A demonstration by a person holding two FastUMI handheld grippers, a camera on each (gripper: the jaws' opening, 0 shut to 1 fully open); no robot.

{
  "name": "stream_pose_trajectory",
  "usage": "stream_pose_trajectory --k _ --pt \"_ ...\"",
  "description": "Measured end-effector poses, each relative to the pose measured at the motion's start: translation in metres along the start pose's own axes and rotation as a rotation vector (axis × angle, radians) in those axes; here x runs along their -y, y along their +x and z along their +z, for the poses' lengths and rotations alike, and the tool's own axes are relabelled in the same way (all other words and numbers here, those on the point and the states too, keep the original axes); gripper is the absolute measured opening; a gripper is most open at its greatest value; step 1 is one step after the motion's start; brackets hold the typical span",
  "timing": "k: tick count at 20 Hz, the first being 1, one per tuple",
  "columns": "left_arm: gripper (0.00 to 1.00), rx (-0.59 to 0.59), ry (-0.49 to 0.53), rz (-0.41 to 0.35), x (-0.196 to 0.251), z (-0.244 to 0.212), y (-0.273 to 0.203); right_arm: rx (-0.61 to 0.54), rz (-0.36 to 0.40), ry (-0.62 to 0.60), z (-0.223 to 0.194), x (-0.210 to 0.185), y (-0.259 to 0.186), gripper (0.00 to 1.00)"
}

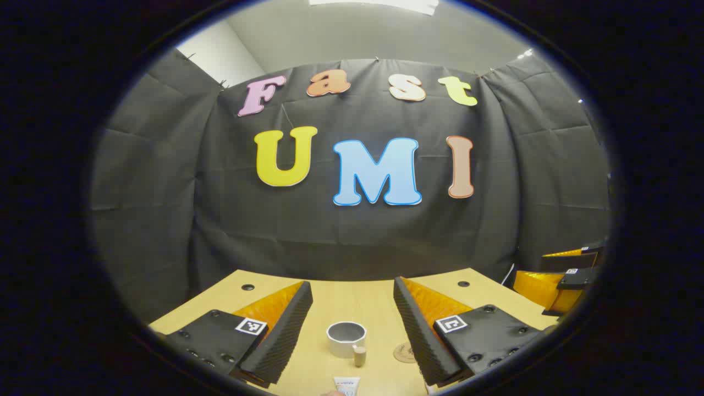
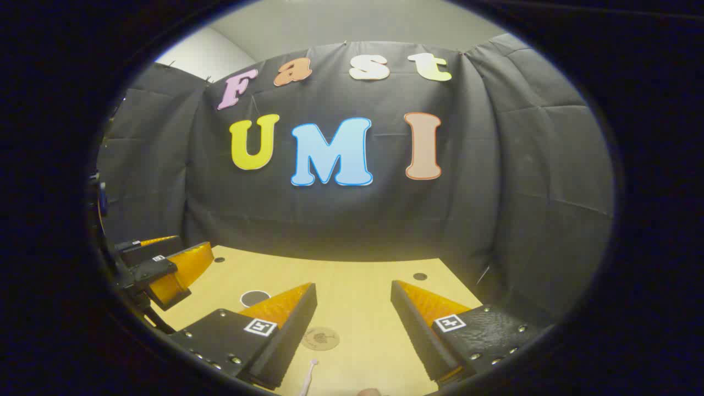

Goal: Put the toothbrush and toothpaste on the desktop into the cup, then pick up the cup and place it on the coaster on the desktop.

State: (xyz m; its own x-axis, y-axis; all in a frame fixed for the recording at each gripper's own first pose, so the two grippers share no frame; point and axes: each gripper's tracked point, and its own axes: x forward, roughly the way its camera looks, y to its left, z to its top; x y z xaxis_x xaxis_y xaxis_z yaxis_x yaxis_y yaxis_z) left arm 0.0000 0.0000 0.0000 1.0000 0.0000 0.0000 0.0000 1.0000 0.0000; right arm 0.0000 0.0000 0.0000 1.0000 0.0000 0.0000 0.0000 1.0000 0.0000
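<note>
- Left gripper [image 1: 352, 324]: jaws are held wide apart, nothing is gripped. It is kept above the desktop [image 1: 341, 294], pointed at the far wall.
- Right gripper [image 2: 352, 324]: jaws are also spread wide and are empty.
- The cup [image 1: 346, 339] is seen in the left gripper view between the two fingers, upright, mouth open. A small tan cylinder [image 1: 359, 355] is standing just near of it, touching or nearly so; what it is cannot be told.
- The toothpaste [image 1: 347, 385] is lying at the near edge, only its end is seen.
- The toothbrush [image 2: 308, 378] is seen in the right gripper view, near, between the fingers, approx. under the left finger.
- The coaster [image 2: 320, 338] is lying flat, to the right of the cup and apart from it.
- Risk 1: the cup may be knocked over if the left gripper is lowered w/o care, because the cup and the tan cylinder are close together.
- Risk 2: the toothbrush is thin and flat on the desk, so it may be missed or may slip when the fingers are closed.
- Risk 3: both grippers may collide near the cup, as it is a narrow target.
- Risk 4: a long item may tip the light cup when it is dropped in.
</note>
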Motion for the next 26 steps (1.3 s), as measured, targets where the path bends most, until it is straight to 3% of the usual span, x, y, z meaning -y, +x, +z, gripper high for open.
stream_pose_trajectory --k 13,23,24,26 --pt "0.94 -0.064 -0.008 -0.019 -0.007 -0.024 0.013 -0.074 0.006 -0.014 -0.015 -0.020 0.011 0.88" --pt "0.94 -0.263 -0.057 -0.053 -0.012 -0.084 0.016 -0.299 0.002 0.019 -0.072 -0.033 0.018 0.89" --pt "0.96 -0.289 -0.060 -0.054 -0.014 -0.091 0.016 -0.324 0.007 0.025 -0.079 -0.035 0.017 0.85" --pt "0.96 -0.346 -0.070 -0.060 -0.014 -0.103 0.017 -0.374 0.018 0.030 -0.091 -0.040 0.020 0.89"
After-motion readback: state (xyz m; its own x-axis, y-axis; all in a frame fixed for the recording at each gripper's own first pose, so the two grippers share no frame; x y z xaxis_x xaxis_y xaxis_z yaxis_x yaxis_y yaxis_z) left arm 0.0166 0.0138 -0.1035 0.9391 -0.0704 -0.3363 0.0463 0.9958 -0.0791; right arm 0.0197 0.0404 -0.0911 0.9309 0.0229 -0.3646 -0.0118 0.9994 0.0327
